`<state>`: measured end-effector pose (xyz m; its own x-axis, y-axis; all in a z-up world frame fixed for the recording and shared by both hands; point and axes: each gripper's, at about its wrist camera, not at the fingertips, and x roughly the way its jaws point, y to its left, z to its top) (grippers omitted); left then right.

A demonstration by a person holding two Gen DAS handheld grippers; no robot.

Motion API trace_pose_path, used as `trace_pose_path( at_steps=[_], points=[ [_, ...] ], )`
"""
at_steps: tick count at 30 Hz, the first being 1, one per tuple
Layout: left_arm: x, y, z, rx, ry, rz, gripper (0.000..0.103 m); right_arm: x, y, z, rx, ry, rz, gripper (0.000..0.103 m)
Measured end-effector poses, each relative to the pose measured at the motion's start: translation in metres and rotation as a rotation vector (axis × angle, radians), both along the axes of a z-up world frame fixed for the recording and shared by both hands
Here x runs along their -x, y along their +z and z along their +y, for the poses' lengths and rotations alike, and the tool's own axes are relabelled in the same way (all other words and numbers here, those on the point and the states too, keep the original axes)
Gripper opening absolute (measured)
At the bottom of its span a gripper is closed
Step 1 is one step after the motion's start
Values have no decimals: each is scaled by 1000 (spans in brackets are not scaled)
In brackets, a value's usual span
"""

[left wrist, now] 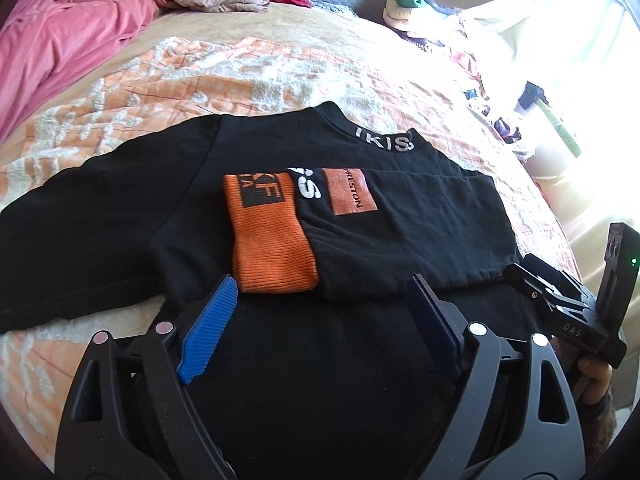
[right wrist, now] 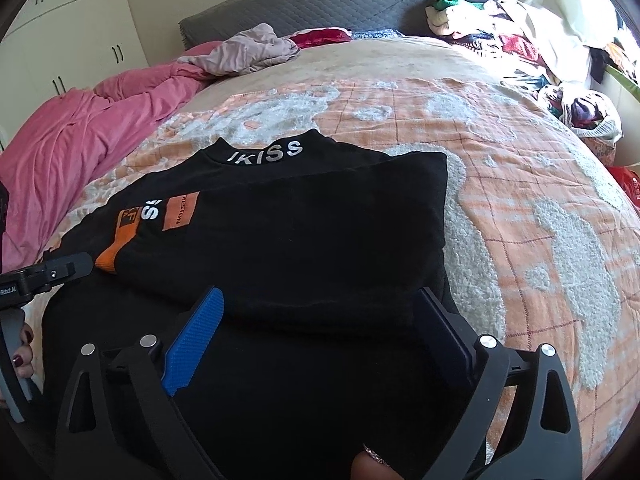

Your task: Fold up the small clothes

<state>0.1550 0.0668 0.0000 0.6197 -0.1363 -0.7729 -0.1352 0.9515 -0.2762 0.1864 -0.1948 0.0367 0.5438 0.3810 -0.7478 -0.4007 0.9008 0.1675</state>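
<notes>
A small black top (left wrist: 392, 236) with a white-lettered collar lies flat on the bed; it also shows in the right wrist view (right wrist: 304, 240). One sleeve is folded across its chest, its orange cuff (left wrist: 268, 236) lying on top, also seen at the left (right wrist: 120, 240). The other sleeve lies spread out to the left (left wrist: 80, 232). My left gripper (left wrist: 320, 284) is open over the lower hem, empty. My right gripper (right wrist: 320, 296) is open over the hem at the top's right side, empty. Its body shows at the right of the left wrist view (left wrist: 576, 312).
An orange and white blanket (right wrist: 540, 208) covers the bed. A pink duvet (right wrist: 80, 136) lies bunched at the left, a beige garment (right wrist: 252, 50) near the grey headboard (right wrist: 320, 8). A heap of clothes (right wrist: 520, 40) sits at the far right.
</notes>
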Motion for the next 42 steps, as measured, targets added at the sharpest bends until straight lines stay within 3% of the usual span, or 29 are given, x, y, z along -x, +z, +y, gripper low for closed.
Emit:
trace_pose_path(
  at_steps=[16, 22, 34, 42],
  points=[
    [29, 8, 46, -1, 132, -47, 93, 12, 12, 17, -14, 18, -46, 98],
    [42, 11, 62, -60, 193, -47, 93, 23, 23, 38, 25, 56, -106, 98],
    [68, 14, 100, -61, 293, -35, 93, 38, 41, 86, 24, 118, -130, 98],
    [86, 6, 132, 13, 365, -31, 93, 44, 50, 126, 11, 163, -130, 98]
  ],
)
